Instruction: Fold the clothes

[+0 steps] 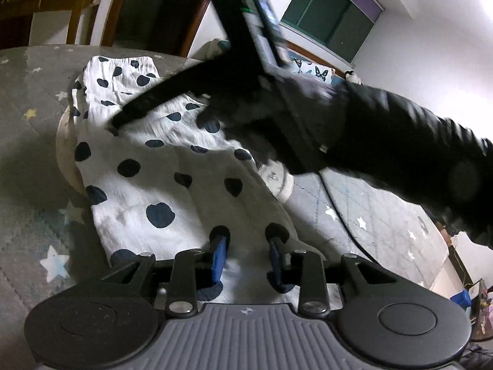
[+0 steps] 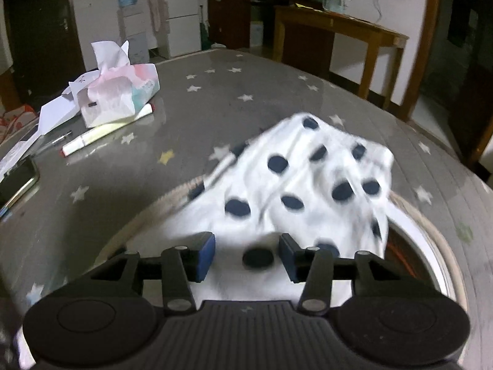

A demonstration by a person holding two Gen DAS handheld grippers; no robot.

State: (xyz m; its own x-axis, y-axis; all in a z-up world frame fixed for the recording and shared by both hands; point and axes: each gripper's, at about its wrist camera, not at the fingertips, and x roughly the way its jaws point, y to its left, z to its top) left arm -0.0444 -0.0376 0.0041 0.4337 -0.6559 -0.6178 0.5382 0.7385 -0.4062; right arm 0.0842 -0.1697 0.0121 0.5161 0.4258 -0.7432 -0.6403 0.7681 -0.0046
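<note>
both grippers' tongs apart, left gripper (image 1: 248,257) and right gripper (image 2: 248,254) over spotted garment (image 1: 160,166), seemingly unclamped

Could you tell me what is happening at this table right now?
A person with a gripper in each hand is folding a white garment with dark spots on the grey star-patterned table. The left gripper sits open over its near edge. The right gripper, also open, hovers over the far part. A tissue box sits aside.

Each black two-finger gripper (image 1: 248,257) (image 2: 246,257) had blue finger pads (image 1: 219,254), silver pivot screws and a ribbed grey housing (image 1: 246,339).
</note>
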